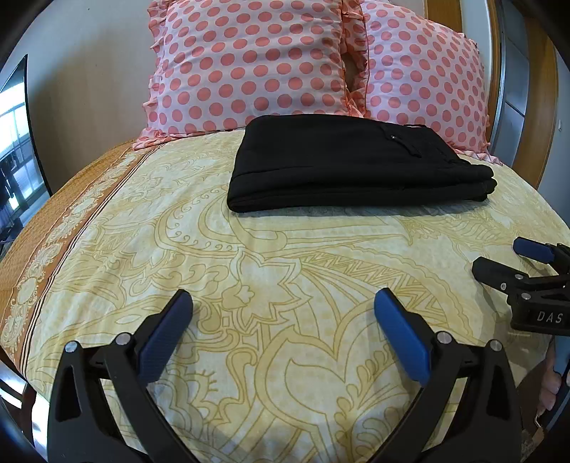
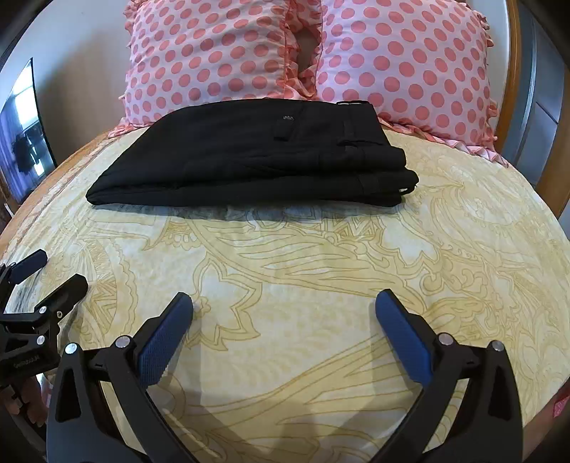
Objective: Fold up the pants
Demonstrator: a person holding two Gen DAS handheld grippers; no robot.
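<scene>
While both grippers hang back empty, the black pants [image 1: 356,164] lie folded into a flat rectangular stack on the yellow patterned bedsheet [image 1: 270,270], at the far end of the bed and touching the foot of the pillows. In the right wrist view the pants [image 2: 249,160] show a buttoned tab [image 2: 285,126] on the top layer, and the waistband edges step down in layers at the stack's right end. Just behind the pants, two pink pillows with coral polka dots and ruffled edges stand propped up: the left pillow [image 1: 249,67] and the right pillow [image 1: 424,82], their ruffles meeting above the stack. A wooden headboard [image 1: 441,14] rises behind the pillows.

On the near side of the pants, well apart from them, the left gripper [image 1: 283,302] hovers over the sheet with its blue-padded fingers [image 1: 162,342] spread wide, nothing between them. The right gripper [image 2: 284,302] does the same, to the right of the left one, fingers [image 2: 406,338] wide and empty. Each shows at the edge of the other's view: the right gripper [image 1: 498,256] with jaws parted, and the left gripper [image 2: 60,269] likewise. To the left of the pants, an orange border band [image 1: 60,220] runs along the sheet's edge, and a dark screen [image 2: 21,131] stands against the wall beyond it.
</scene>
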